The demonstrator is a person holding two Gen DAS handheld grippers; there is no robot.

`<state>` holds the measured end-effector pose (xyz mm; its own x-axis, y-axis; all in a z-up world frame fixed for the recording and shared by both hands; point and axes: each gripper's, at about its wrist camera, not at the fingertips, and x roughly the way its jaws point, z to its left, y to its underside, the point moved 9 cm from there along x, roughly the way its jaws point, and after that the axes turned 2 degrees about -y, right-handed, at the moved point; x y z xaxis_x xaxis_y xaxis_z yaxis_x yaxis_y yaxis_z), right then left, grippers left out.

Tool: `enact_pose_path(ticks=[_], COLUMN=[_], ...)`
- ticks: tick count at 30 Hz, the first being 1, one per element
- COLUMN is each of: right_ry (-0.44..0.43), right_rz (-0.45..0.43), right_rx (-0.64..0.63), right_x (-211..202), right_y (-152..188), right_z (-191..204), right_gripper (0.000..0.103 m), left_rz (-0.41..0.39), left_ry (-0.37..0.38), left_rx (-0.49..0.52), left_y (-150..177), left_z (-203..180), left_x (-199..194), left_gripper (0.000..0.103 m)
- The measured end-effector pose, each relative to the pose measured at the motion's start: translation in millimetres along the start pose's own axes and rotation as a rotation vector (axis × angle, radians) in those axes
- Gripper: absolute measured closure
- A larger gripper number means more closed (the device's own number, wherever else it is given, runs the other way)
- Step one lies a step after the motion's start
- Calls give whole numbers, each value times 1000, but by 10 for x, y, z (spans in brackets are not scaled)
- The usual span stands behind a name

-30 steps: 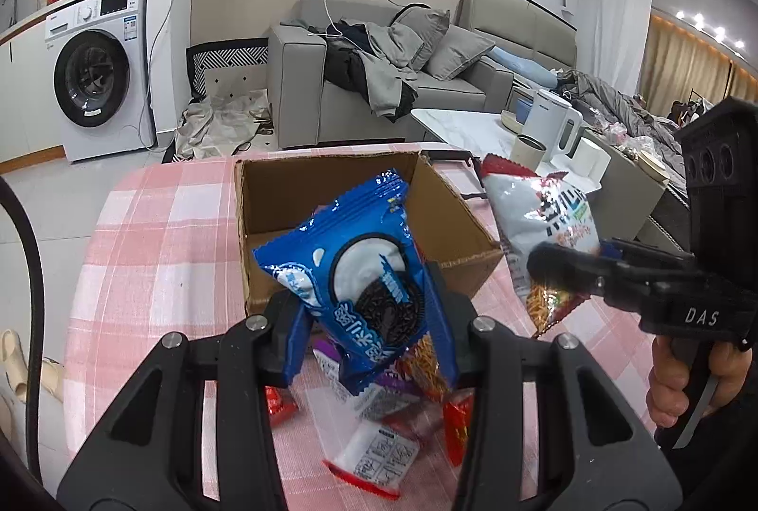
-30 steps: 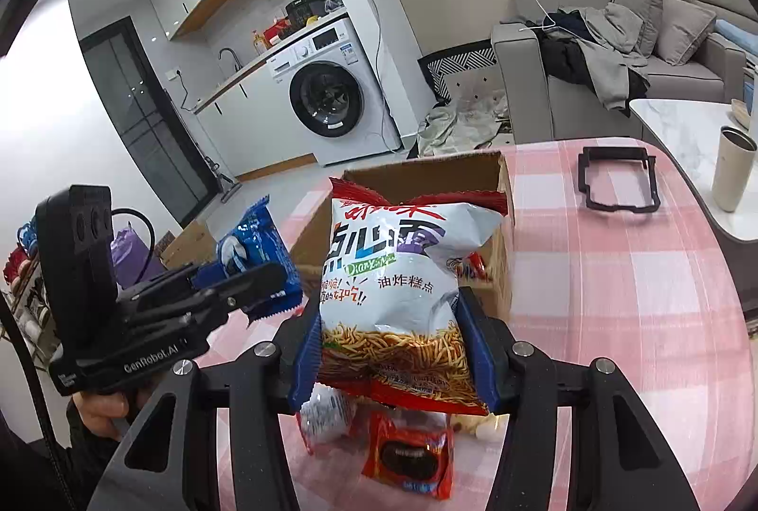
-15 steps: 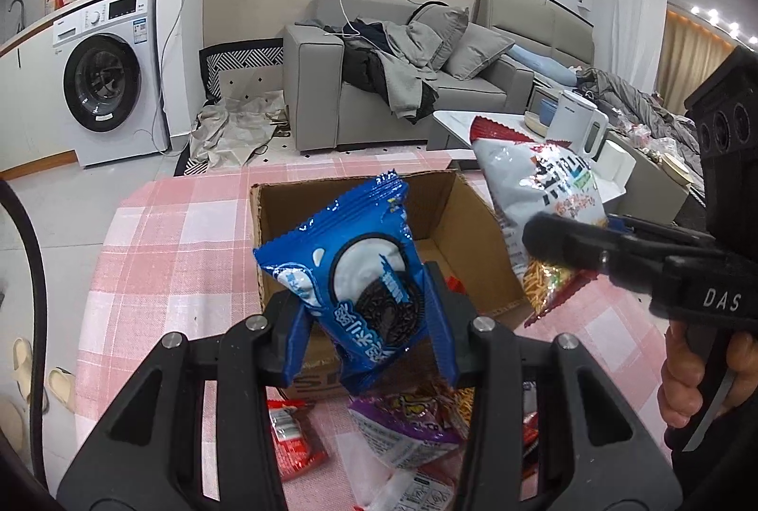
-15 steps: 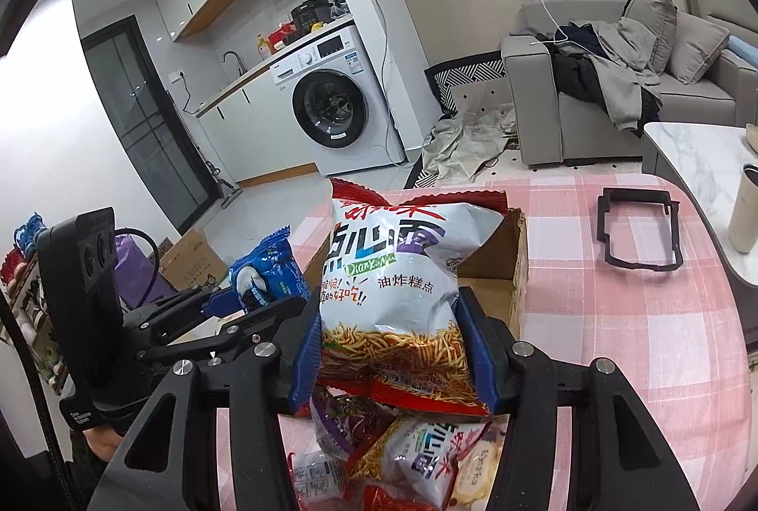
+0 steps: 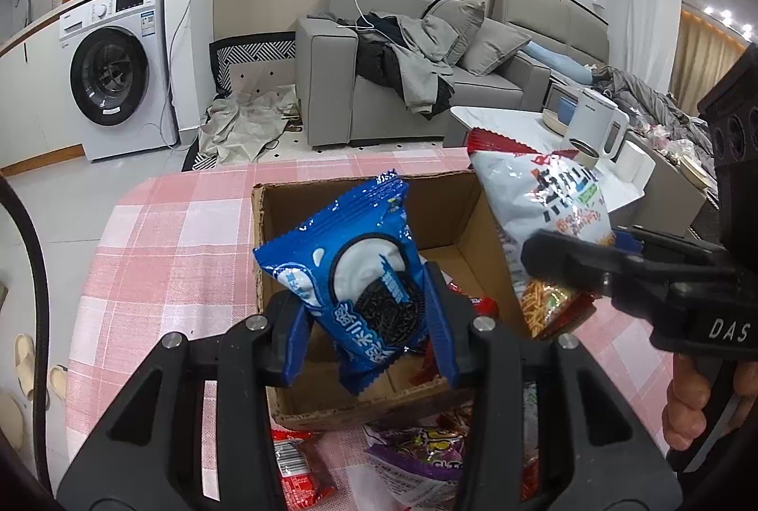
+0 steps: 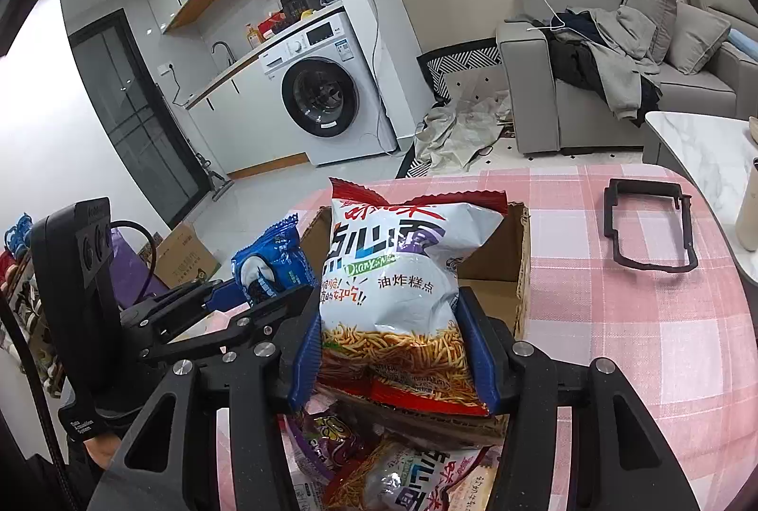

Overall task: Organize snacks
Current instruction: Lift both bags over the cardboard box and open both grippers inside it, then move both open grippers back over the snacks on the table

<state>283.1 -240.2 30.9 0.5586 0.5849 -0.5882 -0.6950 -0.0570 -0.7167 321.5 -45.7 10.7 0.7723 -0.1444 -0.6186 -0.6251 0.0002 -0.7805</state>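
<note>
My left gripper is shut on a blue cookie packet, held upright over the open cardboard box on the pink checked tablecloth. My right gripper is shut on a white and red bag of fried sticks, which hangs over the box's near right edge. In the left wrist view that bag sits at the box's right wall. A few red wrappers lie inside the box.
Loose snack packets lie on the cloth in front of the box, red and purple ones among them. A black plastic frame rests on the table to the right. A cup stands on the white side table.
Both grippers have moved forward with their packets, from over the loose snack pile to over the box. The box now looks nearer and lower in both views.
</note>
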Motion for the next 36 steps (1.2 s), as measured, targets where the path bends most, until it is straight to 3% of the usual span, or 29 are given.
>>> enact_pose_path(ticks=[34, 36], right_ry=[52, 55], right_rz=[57, 49], right_rx=[-35, -54], right_x=[403, 374], right_y=[89, 84], right_z=[-204, -170], right_gripper=[49, 47], left_rz=[61, 61], left_ry=[-64, -64], left_rx=[16, 10], left_y=[117, 108], left_z=[-35, -33], left_x=[457, 437], left_gripper=[63, 56])
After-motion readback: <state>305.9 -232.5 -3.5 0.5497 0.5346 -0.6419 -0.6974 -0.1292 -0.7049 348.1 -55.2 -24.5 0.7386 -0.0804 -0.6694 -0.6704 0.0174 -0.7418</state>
